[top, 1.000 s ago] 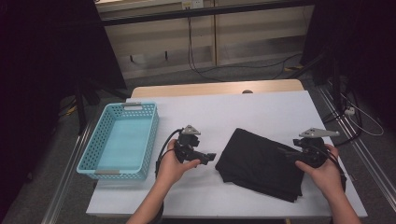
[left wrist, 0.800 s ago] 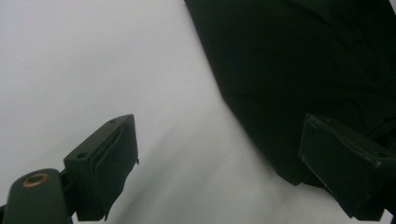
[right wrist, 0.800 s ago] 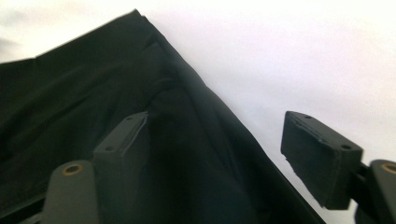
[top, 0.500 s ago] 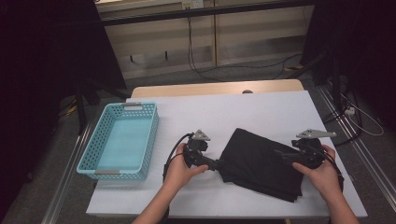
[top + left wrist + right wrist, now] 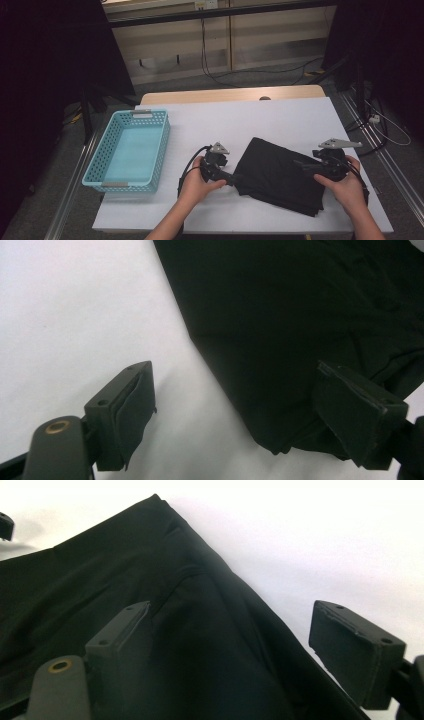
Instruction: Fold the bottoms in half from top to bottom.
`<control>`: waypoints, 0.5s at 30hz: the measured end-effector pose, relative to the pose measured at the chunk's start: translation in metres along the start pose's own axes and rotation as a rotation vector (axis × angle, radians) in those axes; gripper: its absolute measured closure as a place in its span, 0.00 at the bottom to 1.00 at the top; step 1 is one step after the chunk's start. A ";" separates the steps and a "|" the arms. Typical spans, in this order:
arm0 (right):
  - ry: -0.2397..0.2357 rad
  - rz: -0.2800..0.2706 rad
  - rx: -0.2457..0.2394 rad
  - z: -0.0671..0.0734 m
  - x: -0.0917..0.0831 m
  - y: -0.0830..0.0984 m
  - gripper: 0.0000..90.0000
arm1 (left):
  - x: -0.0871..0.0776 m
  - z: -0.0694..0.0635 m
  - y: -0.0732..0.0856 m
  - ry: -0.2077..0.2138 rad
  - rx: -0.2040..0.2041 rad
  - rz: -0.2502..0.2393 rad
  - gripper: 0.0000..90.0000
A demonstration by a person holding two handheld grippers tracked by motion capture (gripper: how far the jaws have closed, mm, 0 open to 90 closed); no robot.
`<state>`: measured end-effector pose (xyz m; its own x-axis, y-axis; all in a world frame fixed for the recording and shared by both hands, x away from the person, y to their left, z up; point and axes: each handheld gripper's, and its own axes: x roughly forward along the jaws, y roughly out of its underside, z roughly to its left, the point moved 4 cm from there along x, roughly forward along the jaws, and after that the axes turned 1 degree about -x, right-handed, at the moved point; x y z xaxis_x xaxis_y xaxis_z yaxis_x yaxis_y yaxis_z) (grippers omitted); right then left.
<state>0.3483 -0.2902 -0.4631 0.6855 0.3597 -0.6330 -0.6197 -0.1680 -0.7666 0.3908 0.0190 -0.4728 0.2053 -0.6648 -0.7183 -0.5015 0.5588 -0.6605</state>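
With the folded black cloth [image 5: 280, 175] lying flat on the white bench [image 5: 300, 120], the left gripper [image 5: 235, 405], its jaws just narrowing yet spread astride the cloth's corner, and the spread right gripper [image 5: 230, 645] risk pinching one layer, undoing the fold.

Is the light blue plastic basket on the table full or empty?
Empty. The light blue plastic basket shows its bare floor in the high view; the black cloth lies outside it on the table.

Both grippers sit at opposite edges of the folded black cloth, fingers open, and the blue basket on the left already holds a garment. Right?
Not quite: the high view shows the blue basket empty. The folded black cloth, left gripper and right gripper are as stated.
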 end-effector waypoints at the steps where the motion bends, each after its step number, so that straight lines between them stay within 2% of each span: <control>1: -0.001 0.000 -0.001 0.001 0.000 0.000 0.20 | 0.001 0.000 0.001 0.003 0.000 0.003 0.21; 11: -0.009 -0.002 -0.011 0.003 -0.001 0.000 0.20 | 0.002 -0.001 0.007 -0.006 0.003 0.022 0.31; 15: -0.009 -0.004 -0.012 0.004 -0.002 0.000 0.20 | 0.001 -0.006 0.008 -0.008 0.014 0.031 0.40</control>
<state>0.3452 -0.2877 -0.4612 0.6845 0.3690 -0.6287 -0.6121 -0.1775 -0.7706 0.3816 0.0196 -0.4777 0.1968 -0.6427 -0.7404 -0.4960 0.5861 -0.6406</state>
